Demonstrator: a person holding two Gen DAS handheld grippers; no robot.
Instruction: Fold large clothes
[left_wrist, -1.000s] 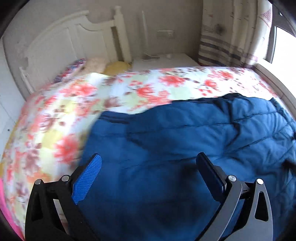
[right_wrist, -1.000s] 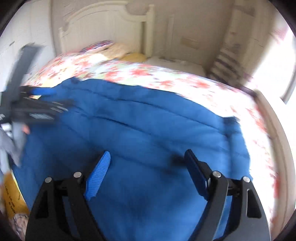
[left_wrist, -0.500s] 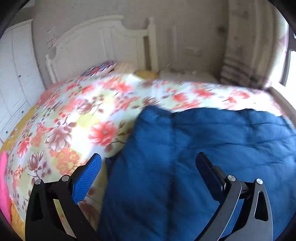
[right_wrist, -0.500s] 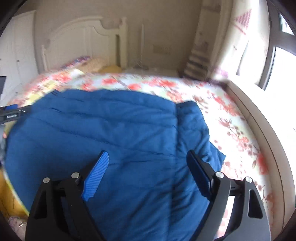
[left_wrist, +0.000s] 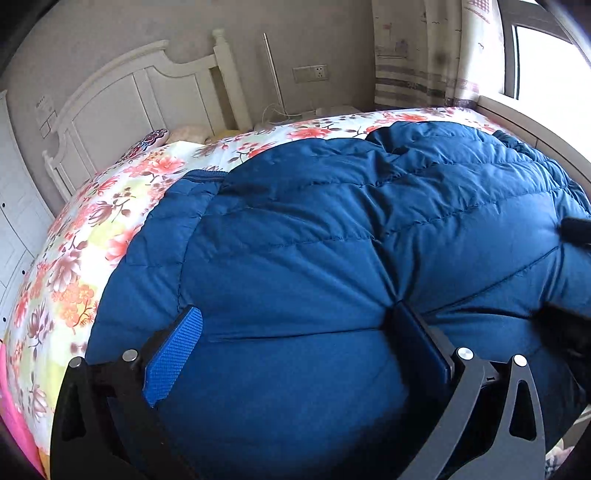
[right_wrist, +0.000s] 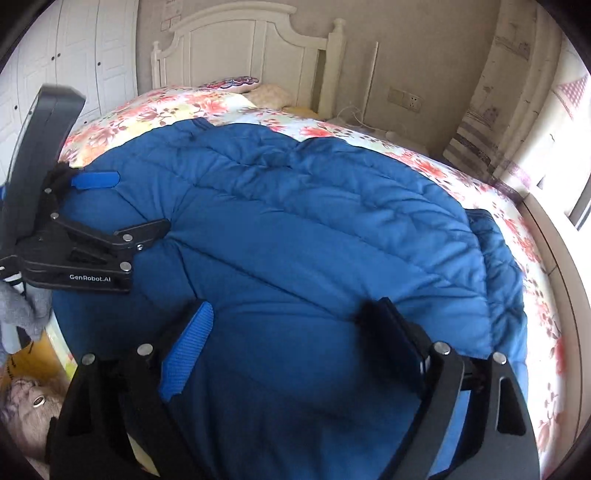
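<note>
Left gripper (left_wrist: 295, 339): jaws spread wide, nothing clamped between the pads; tips pressing into the padding, the right-hand finger sunk into a crease where several seams meet.
Right gripper (right_wrist: 291, 325): jaws wide apart and just been opening further, only flat quilted cloth between them, none of it pinched; fingertips down on the fabric near its close edge.
Blue quilted coat (left_wrist: 351, 258): spread flat over the bed, directly under and ahead of both grippers; stitched bands running crosswise in front of the fingers.
Coat edges: a darker fold with a zip line (left_wrist: 201, 175) ahead and to the left of the left gripper; a bunched, gathered side (right_wrist: 498, 266) ahead and to the right of the right gripper.
Left gripper in the right wrist view (right_wrist: 122, 206): to the left of the right gripper, lying across the coat's left part, one blue pad up and well apart from the lower black finger.
Floral bedspread (left_wrist: 74, 266): showing beyond the coat to the left of the left gripper and past its far edge.
Headboard (right_wrist: 240, 48): white, far ahead, behind pillows (right_wrist: 236, 83).
Curtain (left_wrist: 417, 55): far ahead, to the right.
</note>
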